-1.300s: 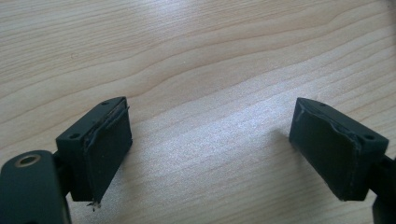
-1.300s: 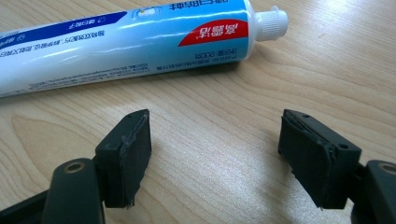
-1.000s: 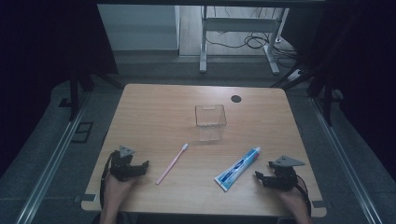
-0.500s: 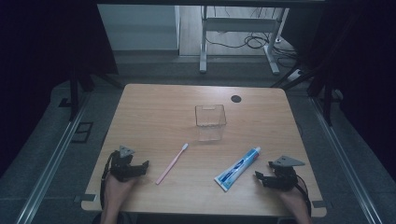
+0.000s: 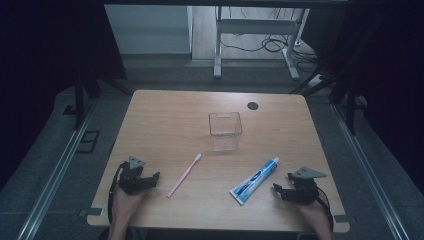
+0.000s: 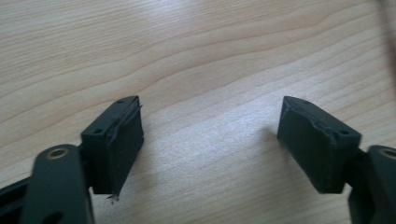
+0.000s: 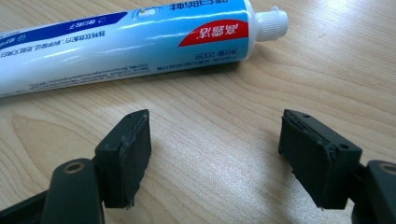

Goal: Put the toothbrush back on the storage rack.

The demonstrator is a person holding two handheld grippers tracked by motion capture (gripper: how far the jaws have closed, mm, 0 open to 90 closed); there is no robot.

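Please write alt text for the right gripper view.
A blue and white toothpaste tube lies on its side on the wooden table, white cap to the right. The right hand-held gripper, open and empty, sits just short of it.

A wooden table (image 5: 165, 115) is standing on a grey floor (image 5: 60, 165), with a small dark disc (image 5: 252, 105) lying near its far edge. Beyond it, a white desk frame (image 5: 250, 30) is standing over tangled cables (image 5: 270, 45). Darkness is covering both sides, and dim light is falling across the tabletop.
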